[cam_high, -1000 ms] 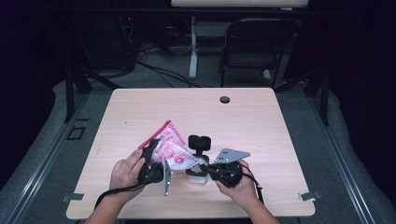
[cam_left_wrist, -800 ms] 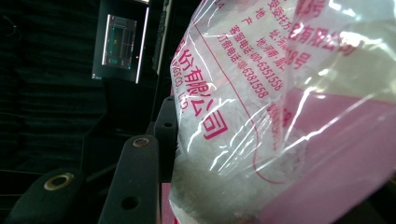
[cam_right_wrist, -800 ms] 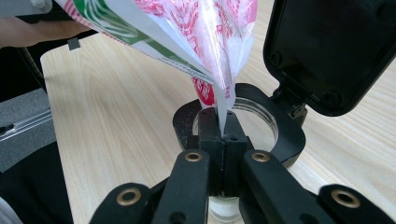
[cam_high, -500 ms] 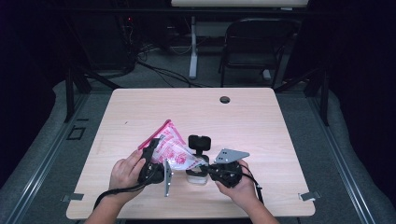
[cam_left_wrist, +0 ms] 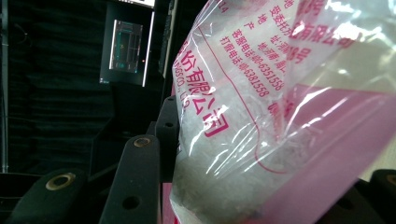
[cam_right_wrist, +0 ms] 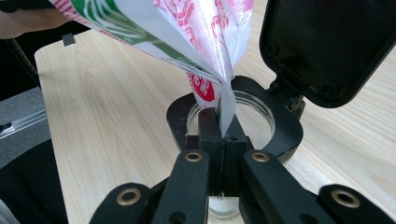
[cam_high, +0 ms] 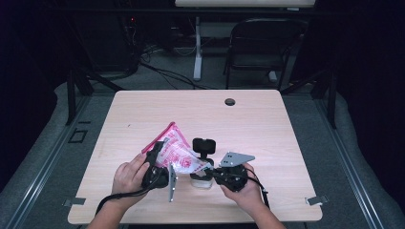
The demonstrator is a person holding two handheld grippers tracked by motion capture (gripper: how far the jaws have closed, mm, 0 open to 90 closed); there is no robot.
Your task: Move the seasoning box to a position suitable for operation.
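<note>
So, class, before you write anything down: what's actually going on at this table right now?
A person is working with a hand-held gripper in each hand. The left gripper holds a pink-printed plastic bag of white grains, tilted so its lower corner points into a small clear jar with a black rim. The jar's hinged black lid stands open. The right gripper is shut on that corner of the bag, just above the jar's mouth. Everything sits near the front edge of the wooden table.

Reading pink print on clear plastic bag [cam_left_wrist: 261, 93]: Chinese characters "份有限公司", phone digits "6351556" and "6381558", I think; film glare blurs rest.
</note>
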